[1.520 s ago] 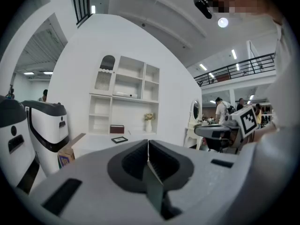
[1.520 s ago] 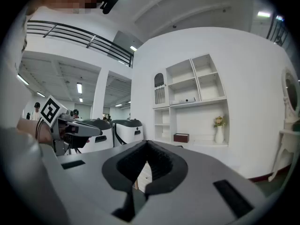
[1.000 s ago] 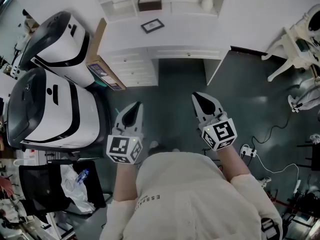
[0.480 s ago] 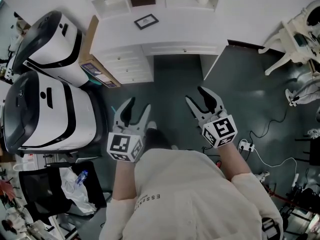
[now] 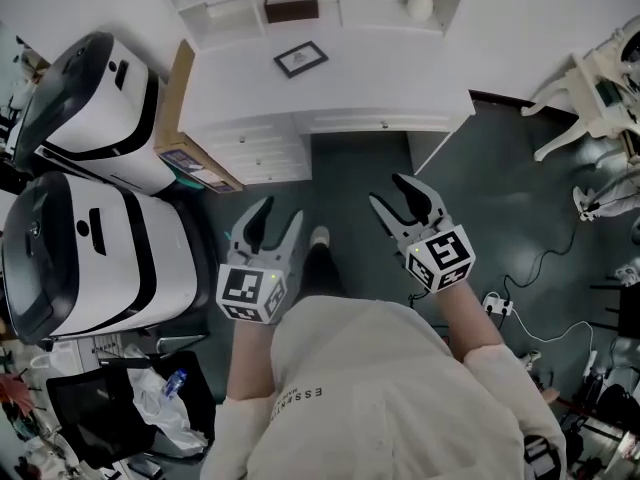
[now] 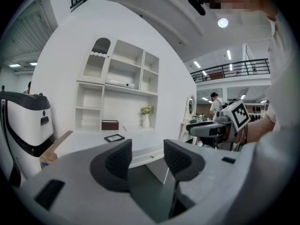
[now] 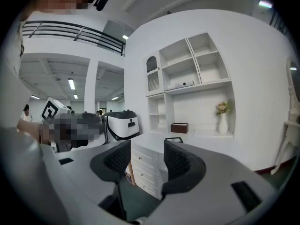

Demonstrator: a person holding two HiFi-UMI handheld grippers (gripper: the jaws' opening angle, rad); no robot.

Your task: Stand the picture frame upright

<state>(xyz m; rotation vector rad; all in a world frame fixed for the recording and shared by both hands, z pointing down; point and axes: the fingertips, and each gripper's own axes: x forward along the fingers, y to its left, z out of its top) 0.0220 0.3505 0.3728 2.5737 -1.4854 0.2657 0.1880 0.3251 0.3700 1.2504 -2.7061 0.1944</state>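
The picture frame, small, with a black border, lies flat on the white desk. It also shows in the left gripper view as the frame and in the right gripper view as the frame. My left gripper hangs over the dark floor well short of the desk, jaws apart, nothing between them. My right gripper is level with it to the right, open wide and empty. Neither touches the frame.
A brown box and a white vase stand at the desk's back. Drawers are under the desk's left half. Two large white machines and a cardboard sheet are at the left. A white chair and cables lie to the right.
Both grippers were shut a second ago and now stand open. The desk has shifted slightly in the head view, with a foot now showing between the grippers.
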